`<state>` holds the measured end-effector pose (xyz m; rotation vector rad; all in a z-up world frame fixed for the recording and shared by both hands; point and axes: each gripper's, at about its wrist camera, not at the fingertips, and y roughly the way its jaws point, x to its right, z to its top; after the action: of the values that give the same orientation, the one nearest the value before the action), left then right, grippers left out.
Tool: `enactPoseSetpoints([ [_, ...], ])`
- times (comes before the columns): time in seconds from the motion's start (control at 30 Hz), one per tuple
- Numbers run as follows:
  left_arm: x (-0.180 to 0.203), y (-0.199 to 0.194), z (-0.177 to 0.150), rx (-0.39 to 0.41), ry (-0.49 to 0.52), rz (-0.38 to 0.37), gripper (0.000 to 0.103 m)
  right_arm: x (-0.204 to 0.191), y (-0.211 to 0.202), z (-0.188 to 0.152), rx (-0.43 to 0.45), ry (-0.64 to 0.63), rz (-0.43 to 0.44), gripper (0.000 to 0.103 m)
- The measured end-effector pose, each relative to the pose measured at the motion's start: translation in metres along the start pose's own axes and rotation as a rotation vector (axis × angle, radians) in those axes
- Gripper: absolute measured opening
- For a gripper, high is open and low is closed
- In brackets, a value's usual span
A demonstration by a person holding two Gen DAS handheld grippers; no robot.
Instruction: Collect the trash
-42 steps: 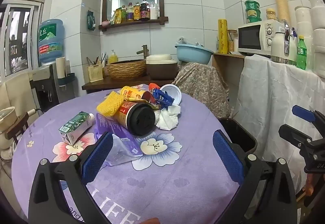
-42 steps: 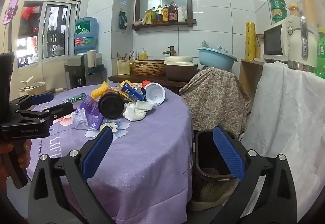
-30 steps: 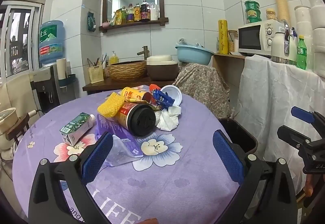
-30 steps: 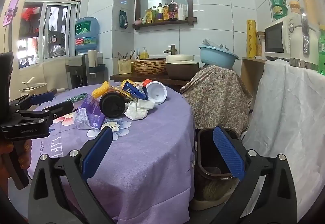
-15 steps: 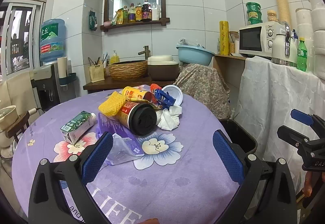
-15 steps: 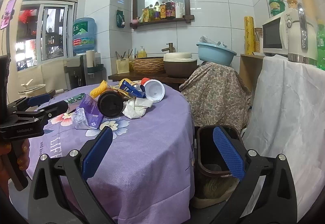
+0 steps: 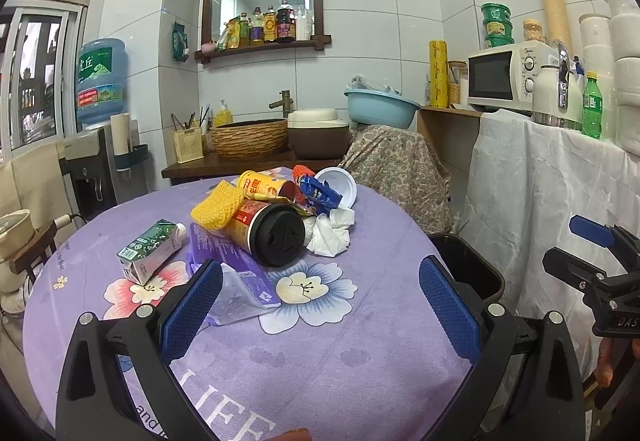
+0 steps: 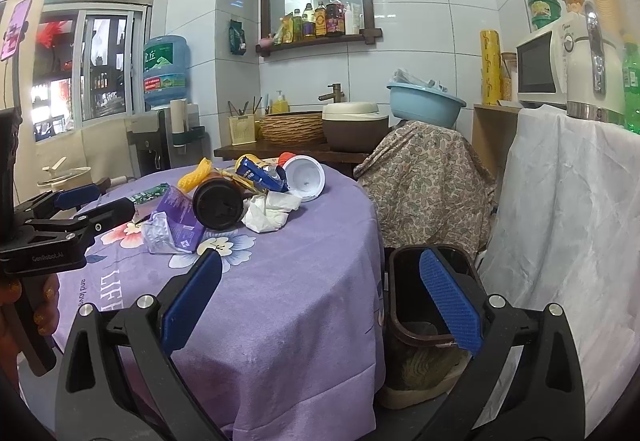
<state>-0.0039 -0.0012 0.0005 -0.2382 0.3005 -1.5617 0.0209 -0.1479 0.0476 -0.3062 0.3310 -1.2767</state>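
Your left gripper (image 7: pixel 320 297) hangs low over the near edge of the round table (image 7: pixel 360 361), its blue-padded fingers spread wide with nothing between them. Your right gripper (image 8: pixel 320 295) is held off the table's right side — jaws equally wide apart, empty — with the dark trash bin (image 8: pixel 404 325) on the floor showing between its fingers. The trash lies heaped at the table's middle: a red cup with a black lid (image 7: pixel 276 233) on its side, a yellow foam net (image 7: pixel 218 207) leaning on it, a crumpled tissue (image 7: pixel 332 231) touching its right side, a white cup (image 7: pixel 340 187) and a blue wrapper (image 7: pixel 318 193) behind. A green milk carton (image 7: pixel 150 251) lies apart, to the left.
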Motion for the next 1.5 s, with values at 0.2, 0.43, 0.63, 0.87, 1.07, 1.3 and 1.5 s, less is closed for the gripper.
enactPoseSetpoints([
  [0.2,0.0005,-0.0006,-0.0002,-0.003,-0.003,-0.002,0.098,-0.0027,0.001,0.0013,-0.003,-0.005,0.0,0.098],
  [0.43,0.0,-0.0006,-0.0004,-0.003,-0.003,-0.003,0.098,-0.0042,0.0012,0.001,-0.005,0.0,0.005,0.098],
  [0.63,0.0001,-0.0006,-0.0003,-0.002,-0.003,-0.002,0.098,-0.0059,0.0009,0.0008,-0.007,0.003,0.005,0.098],
  [0.87,-0.0002,-0.0008,-0.0006,-0.004,-0.004,-0.002,0.098,-0.0057,0.0015,0.0003,-0.009,0.003,0.004,0.098],
  [1.07,-0.0008,-0.0007,-0.0009,-0.002,-0.005,-0.003,0.098,-0.0063,0.002,-0.0001,-0.011,0.006,0.005,0.098],
  [1.3,-0.0013,-0.0011,-0.0013,-0.002,-0.006,-0.002,0.098,-0.0067,0.0022,-0.0007,-0.013,0.011,0.008,0.098],
  [1.5,-0.0038,-0.0012,-0.0024,-0.005,-0.006,-0.002,0.098,-0.0069,0.002,-0.0024,-0.016,0.012,0.005,0.098],
])
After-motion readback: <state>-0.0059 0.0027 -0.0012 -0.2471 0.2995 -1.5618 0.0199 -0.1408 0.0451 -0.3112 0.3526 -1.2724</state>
